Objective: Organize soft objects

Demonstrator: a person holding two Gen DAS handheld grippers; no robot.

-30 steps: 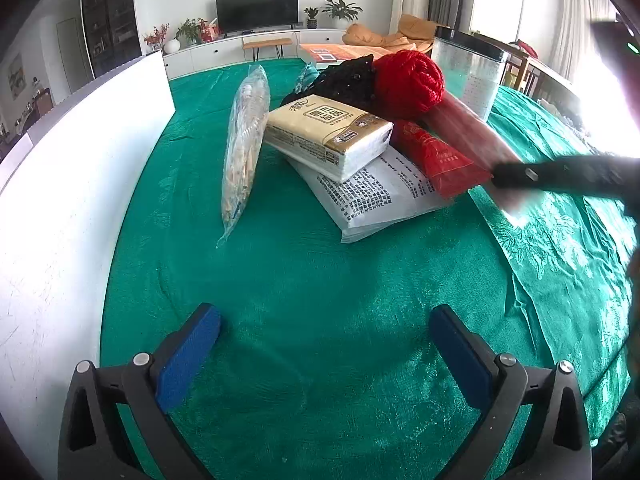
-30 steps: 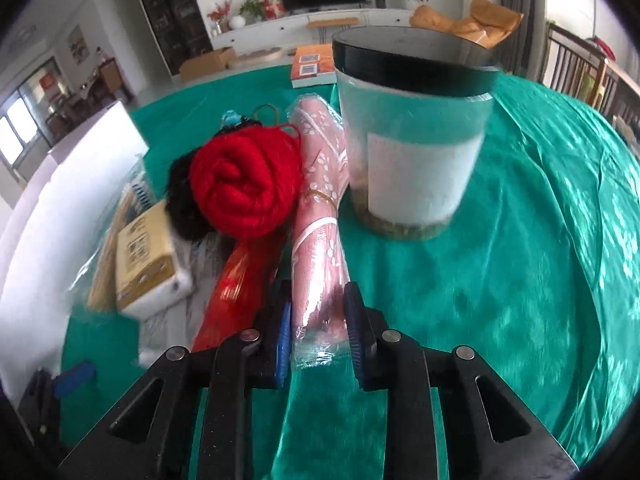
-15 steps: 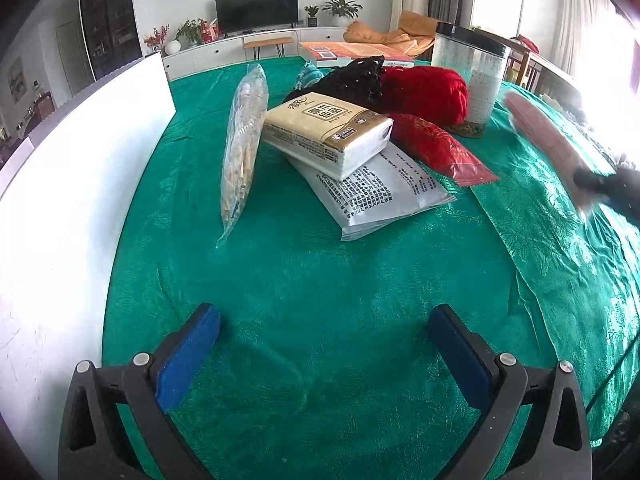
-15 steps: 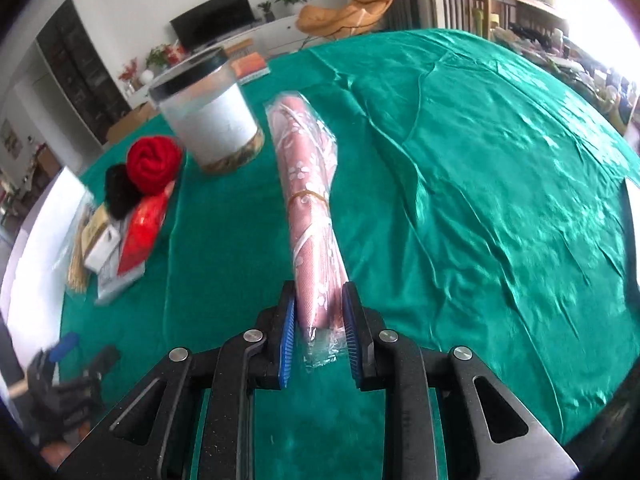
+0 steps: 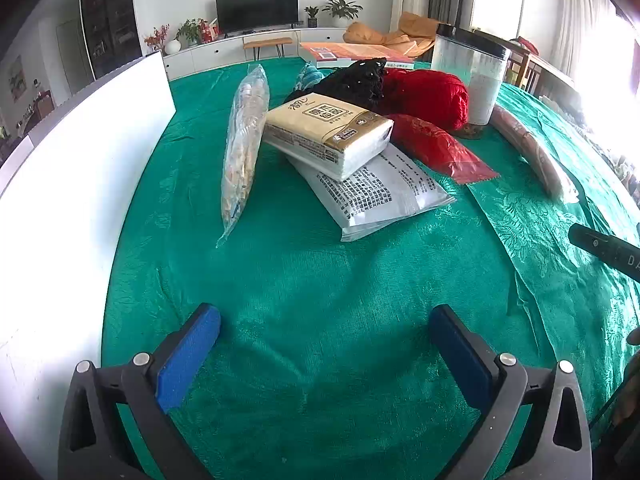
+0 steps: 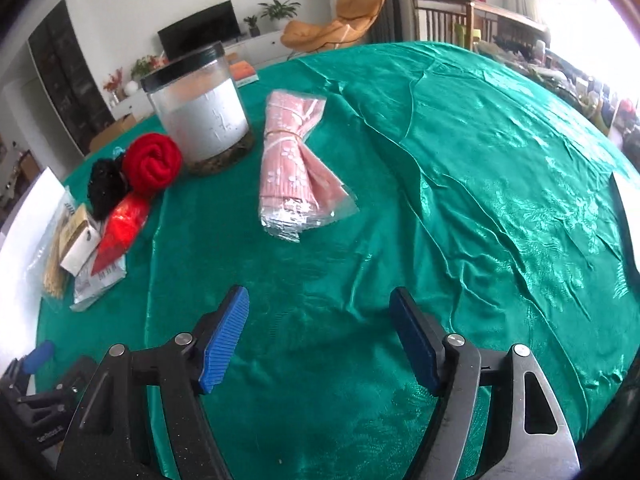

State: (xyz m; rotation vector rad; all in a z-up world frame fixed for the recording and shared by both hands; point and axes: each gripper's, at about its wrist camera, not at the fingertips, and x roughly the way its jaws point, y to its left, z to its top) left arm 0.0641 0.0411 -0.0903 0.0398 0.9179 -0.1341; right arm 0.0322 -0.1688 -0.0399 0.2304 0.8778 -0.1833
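Note:
A pink cloth roll in clear wrap (image 6: 292, 176) lies on the green tablecloth (image 6: 460, 200), apart from my right gripper (image 6: 320, 336), whose jaws are opening with nothing between them. The same pink roll (image 5: 532, 152) shows at the right in the left wrist view. A pile sits mid-table: tissue pack (image 5: 326, 134), white printed bag (image 5: 380, 196), red pouch (image 5: 436, 146), red yarn ball (image 5: 428, 94), black knit (image 5: 356, 80) and a long clear packet (image 5: 242, 140). My left gripper (image 5: 324, 350) hovers open over bare cloth in front of the pile.
A clear jar with a black lid (image 6: 200, 108) stands beside the pink roll and the red yarn ball (image 6: 152, 164). A white board (image 5: 60, 200) runs along the table's left edge. An orange book (image 5: 348, 52) lies at the far side.
My right gripper carried the pink roll away from the pile to the right, set it on the cloth and let go. Its jaws now stand wide. The left gripper stayed put.

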